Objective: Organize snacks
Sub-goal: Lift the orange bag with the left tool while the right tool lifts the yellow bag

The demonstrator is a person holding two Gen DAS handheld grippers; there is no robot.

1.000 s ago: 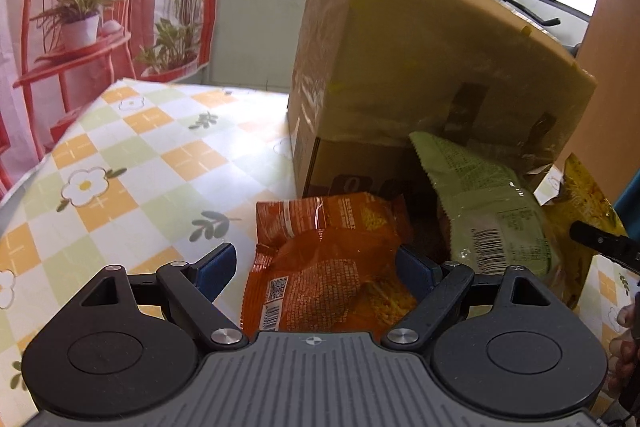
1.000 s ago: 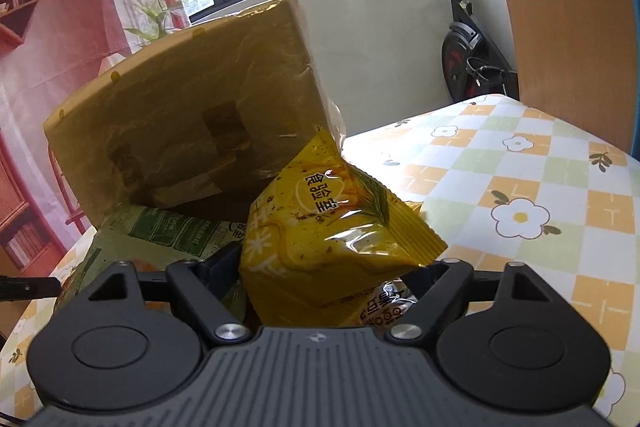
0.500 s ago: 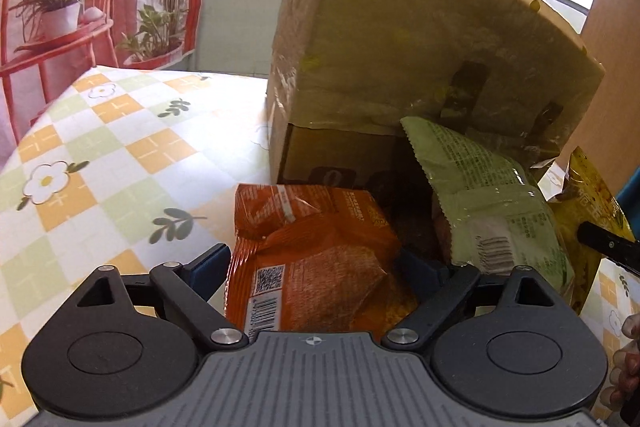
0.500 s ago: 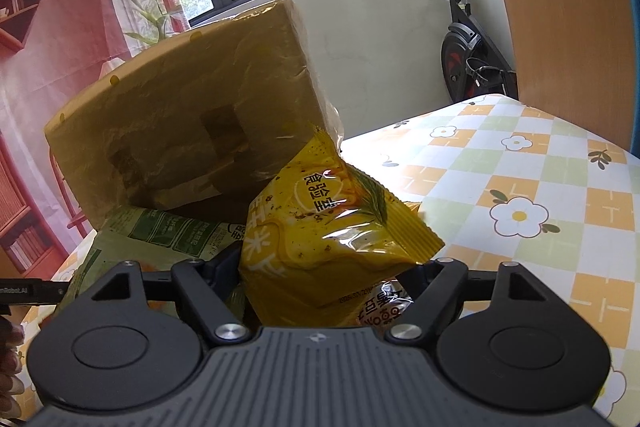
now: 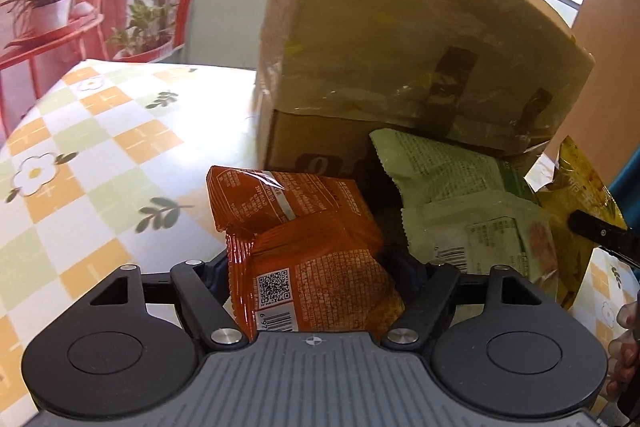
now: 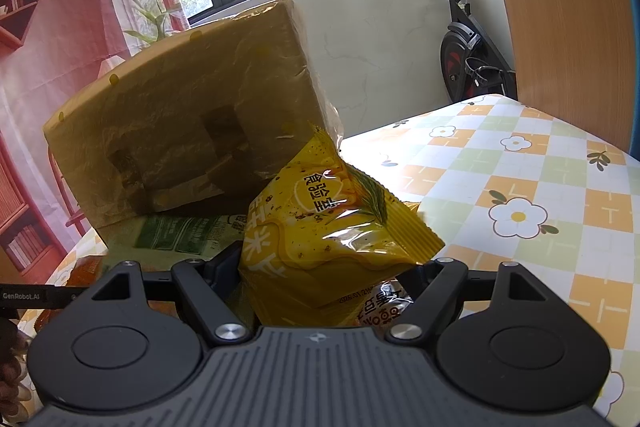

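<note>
An orange snack bag [image 5: 304, 227] lies in front of a tilted cardboard box [image 5: 400, 27] wrapped in plastic film. My left gripper [image 5: 312, 271] is closing on this bag, and its pads press the crumpled sides. To its right a green snack bag [image 5: 460, 195] leans out from under the box. In the right wrist view my right gripper [image 6: 324, 271] is shut on a yellow snack bag [image 6: 332, 219], held up before the box [image 6: 192, 115]. Another printed packet [image 6: 384, 311] shows under the yellow one.
The table [image 5: 100, 155] has an orange, green and white checked cloth with flowers, stretching left of the box and to the right [image 6: 520, 187]. A wooden panel [image 6: 560, 27] and an exercise bike [image 6: 468, 47] stand behind. A person's hand [image 5: 624, 347] is at the edge.
My left gripper moved forward around the orange bag and its fingers closed in on it, crumpling it upward. The right gripper and yellow bag stayed put.
</note>
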